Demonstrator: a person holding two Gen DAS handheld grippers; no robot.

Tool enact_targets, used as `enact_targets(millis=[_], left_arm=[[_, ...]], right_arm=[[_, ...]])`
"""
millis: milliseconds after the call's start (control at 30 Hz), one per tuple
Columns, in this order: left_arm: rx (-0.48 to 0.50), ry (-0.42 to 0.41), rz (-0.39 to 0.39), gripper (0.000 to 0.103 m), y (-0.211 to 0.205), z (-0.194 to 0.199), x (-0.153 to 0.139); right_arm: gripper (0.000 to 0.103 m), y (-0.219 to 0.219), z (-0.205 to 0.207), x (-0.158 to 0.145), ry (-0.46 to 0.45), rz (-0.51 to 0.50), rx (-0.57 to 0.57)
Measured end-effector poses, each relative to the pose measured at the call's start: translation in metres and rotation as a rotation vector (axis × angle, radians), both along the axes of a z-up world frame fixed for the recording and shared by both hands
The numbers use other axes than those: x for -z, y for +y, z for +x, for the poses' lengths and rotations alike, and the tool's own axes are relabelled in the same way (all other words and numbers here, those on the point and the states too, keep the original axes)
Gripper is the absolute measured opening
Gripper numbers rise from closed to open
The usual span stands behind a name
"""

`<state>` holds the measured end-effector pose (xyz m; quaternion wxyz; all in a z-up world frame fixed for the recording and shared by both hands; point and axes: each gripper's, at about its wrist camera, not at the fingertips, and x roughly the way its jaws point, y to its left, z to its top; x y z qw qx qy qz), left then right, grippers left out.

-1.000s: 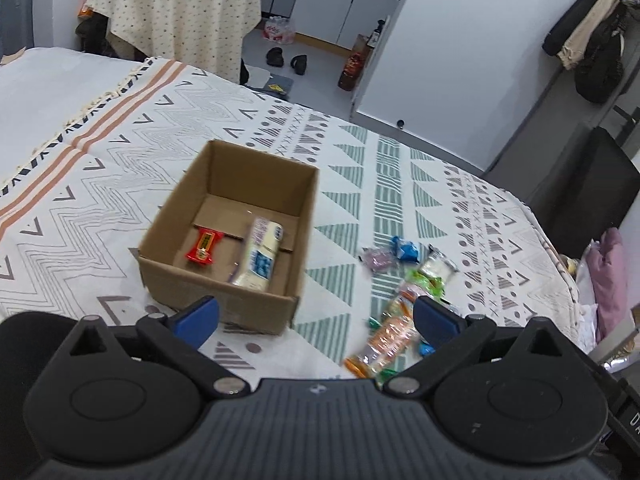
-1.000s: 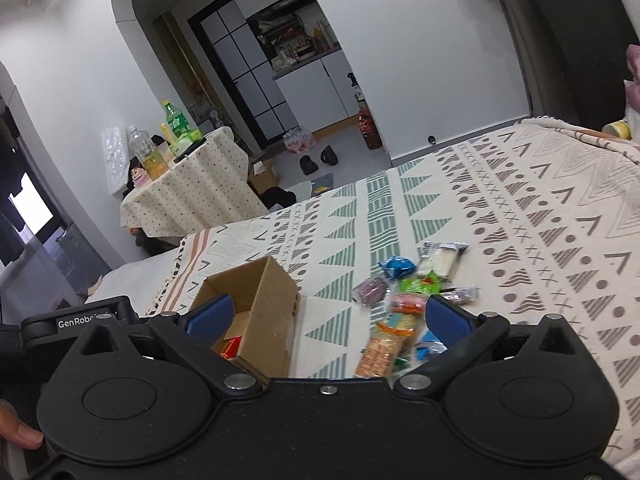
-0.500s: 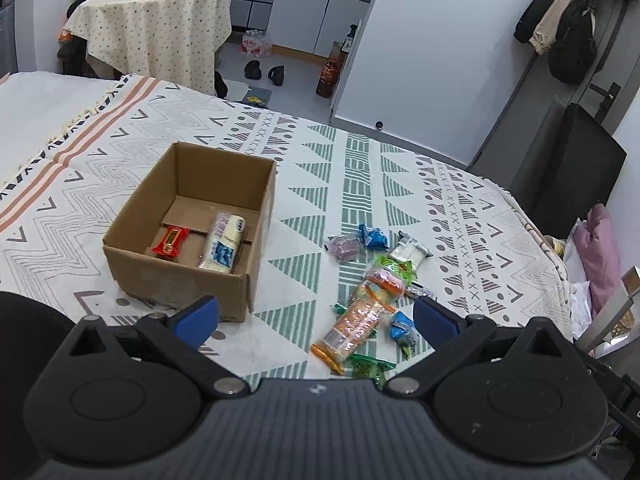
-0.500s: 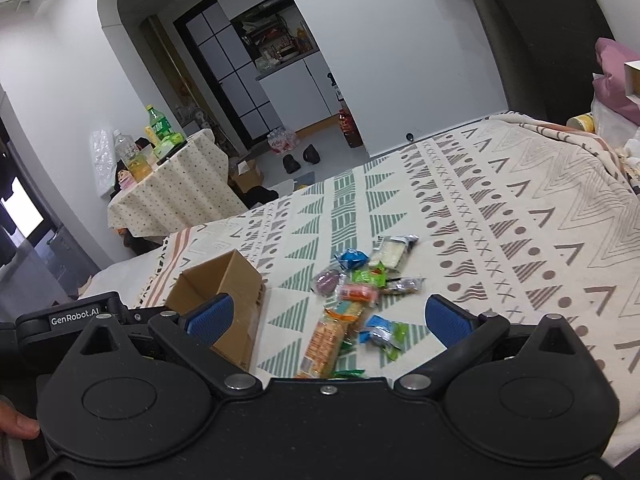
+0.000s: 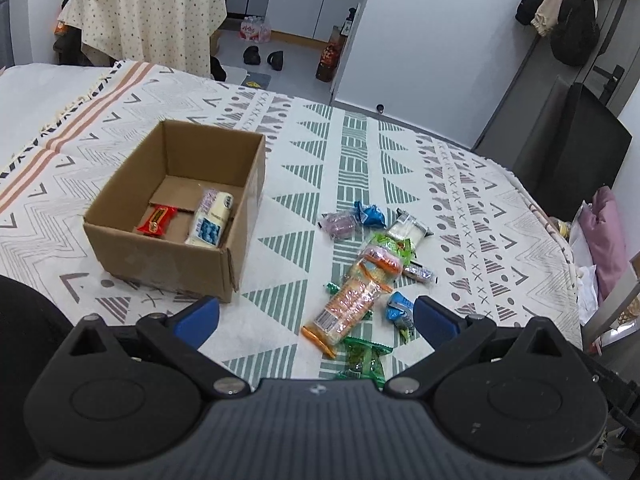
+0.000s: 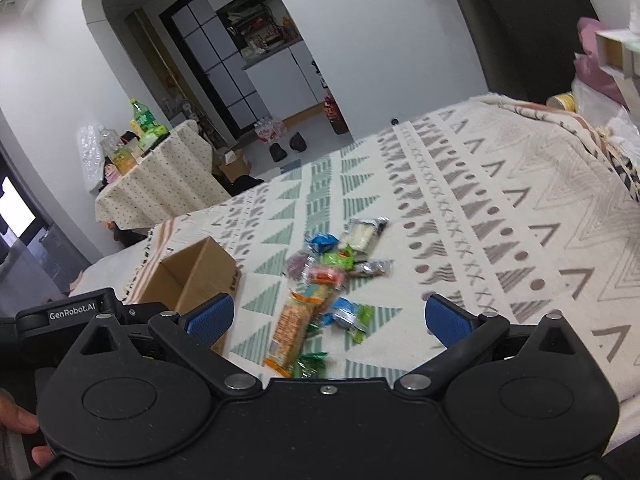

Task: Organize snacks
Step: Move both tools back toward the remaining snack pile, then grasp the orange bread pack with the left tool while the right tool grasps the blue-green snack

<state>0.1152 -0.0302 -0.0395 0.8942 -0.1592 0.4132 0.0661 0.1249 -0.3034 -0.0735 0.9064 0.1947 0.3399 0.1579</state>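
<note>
An open cardboard box [image 5: 120, 236] [image 6: 208, 276] sits on the patterned bedspread; inside lie a red snack bar [image 5: 157, 220] and a white packet with blue print [image 5: 212, 224]. To its right lies a loose pile of snacks: a long orange cracker pack [image 5: 348, 300] [image 6: 298, 320], a blue wrapper [image 5: 370, 214], a purple packet [image 5: 340, 224], a white packet [image 5: 406, 230], and green wrappers [image 5: 364, 356]. My left gripper [image 5: 316, 316] hovers open, short of the pile. My right gripper [image 6: 326, 318] also hangs open above the near end of the pile, holding nothing.
The bedspread [image 5: 360, 160] ends at the far edge, with floor, shoes [image 5: 264, 56] and a bottle [image 5: 328, 60] beyond. A cloth-covered table [image 5: 152, 20] stands at the back left. Pink bedding [image 5: 604, 236] lies at the right edge. A hand [image 6: 16, 424] shows at the lower left.
Both views have shifted so the snack pile sits more between the fingers; the box has slid left in the left view. Both grippers stay open and nothing was picked up.
</note>
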Motion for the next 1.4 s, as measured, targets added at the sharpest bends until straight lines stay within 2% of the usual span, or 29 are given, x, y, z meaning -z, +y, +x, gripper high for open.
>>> enact_targets(millis=[267,433,533,867,1400], left_arm=[[0.008,0.039,-0.024,0.102,-0.007,0.011,0.027],[0.021,0.043,-0.033,0.100,-0.012,0.020,0.043],[0.038,0.042,-0.036,0.099,-0.015,0.027,0.051],[0.080,0.079,-0.060,0.080,-0.024,0.056,0.085],[0.114,0.162,-0.067,0.074,-0.023,0.099,0.135]], right_arm=[[0.100,-0.007,0.011,0.024,0.090,0.033,0.022],[0.091,-0.002,0.021,0.036,0.124,0.034,0.000],[0.091,0.001,0.029,0.040,0.139,0.042,-0.007],[0.082,0.011,0.060,0.061,0.220,0.058,-0.007],[0.079,0.040,0.115,0.103,0.332,0.091,-0.006]])
